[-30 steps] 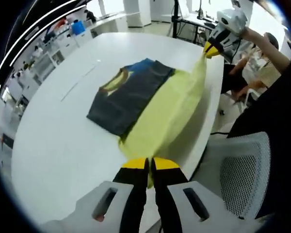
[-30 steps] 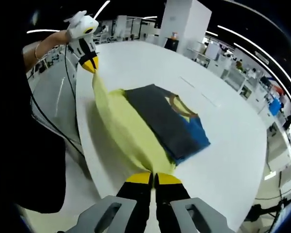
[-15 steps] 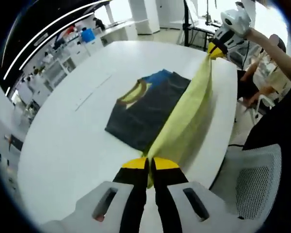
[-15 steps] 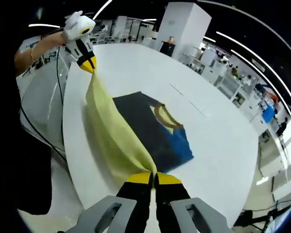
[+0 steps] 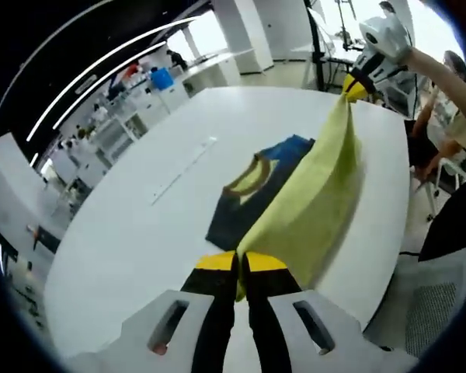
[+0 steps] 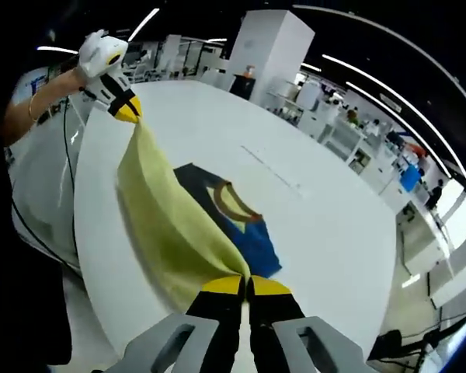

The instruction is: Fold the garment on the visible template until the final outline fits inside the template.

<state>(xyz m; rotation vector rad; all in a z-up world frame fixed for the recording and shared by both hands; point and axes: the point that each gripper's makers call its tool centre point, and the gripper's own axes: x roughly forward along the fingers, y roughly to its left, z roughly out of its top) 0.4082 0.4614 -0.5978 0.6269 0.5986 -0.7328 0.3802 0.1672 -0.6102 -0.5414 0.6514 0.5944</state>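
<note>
A garment lies on a round white table (image 5: 132, 233): dark grey and blue with a yellow collar (image 5: 252, 177) (image 6: 233, 203), its yellow part (image 5: 314, 210) (image 6: 159, 225) lifted off the table. My left gripper (image 5: 239, 264) is shut on one corner of the yellow fabric. My right gripper (image 6: 245, 286) is shut on the other corner. Each shows in the other's view, the right gripper (image 5: 356, 84) high at the right, the left gripper (image 6: 123, 109) high at the left. The yellow cloth hangs stretched between them above the dark part. A faint line (image 5: 182, 167) (image 6: 270, 167) is marked on the table beyond the garment.
A person's forearm (image 5: 450, 74) holds the right gripper, another forearm (image 6: 39, 109) the left. A mesh office chair (image 5: 431, 311) stands by the table's near edge. Desks, shelves and a white pillar (image 6: 268, 47) fill the room behind. Bare tabletop (image 6: 326, 233) lies past the garment.
Both grippers have raised the yellow edge and carried it over the dark part of the garment; more of the dark fabric is covered than a second ago.
</note>
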